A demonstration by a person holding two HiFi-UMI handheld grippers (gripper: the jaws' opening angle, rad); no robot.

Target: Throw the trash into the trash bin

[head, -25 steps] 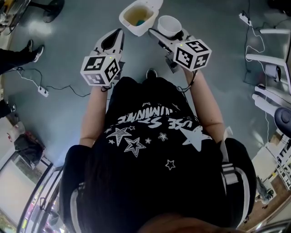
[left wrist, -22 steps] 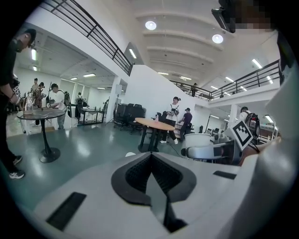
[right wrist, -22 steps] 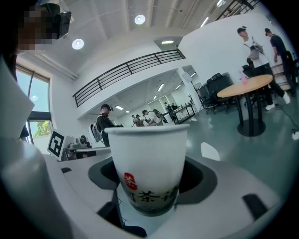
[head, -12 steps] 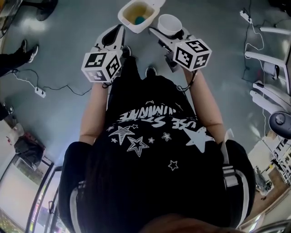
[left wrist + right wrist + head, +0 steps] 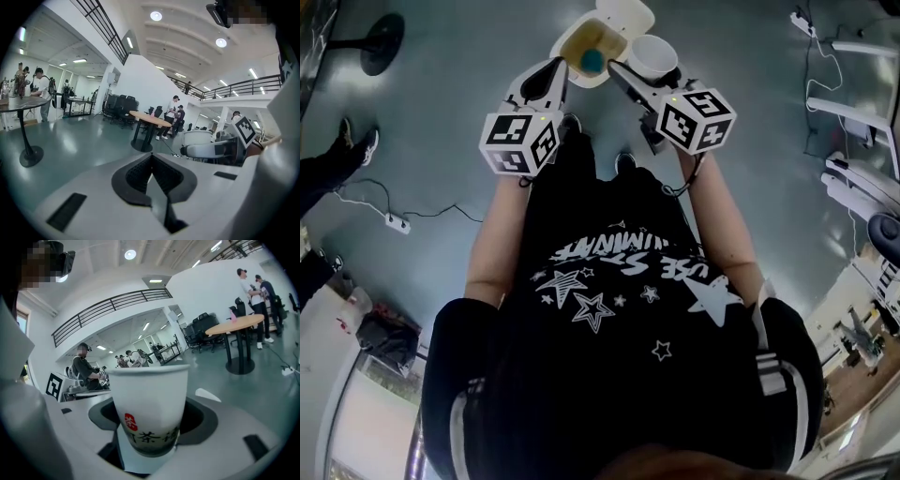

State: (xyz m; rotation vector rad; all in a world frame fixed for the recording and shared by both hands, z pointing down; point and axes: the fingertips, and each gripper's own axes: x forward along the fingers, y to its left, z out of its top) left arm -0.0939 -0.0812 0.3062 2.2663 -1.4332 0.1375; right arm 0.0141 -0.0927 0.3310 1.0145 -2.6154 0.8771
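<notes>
The right hand-held gripper [image 5: 151, 434] clasps an upright white paper cup [image 5: 150, 399] with red seal; left hand-held gripper [image 5: 151, 169] is closed.

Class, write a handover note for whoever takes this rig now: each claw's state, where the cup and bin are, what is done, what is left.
Left claw: shut, empty.
Right claw: shut on the cup, which stands upright.
Bin: open, just ahead of both claws; the cup is beside its opening, not over it.
Done: cup gripped and at the bin.
Left: move the cup over the opening and release.
</notes>
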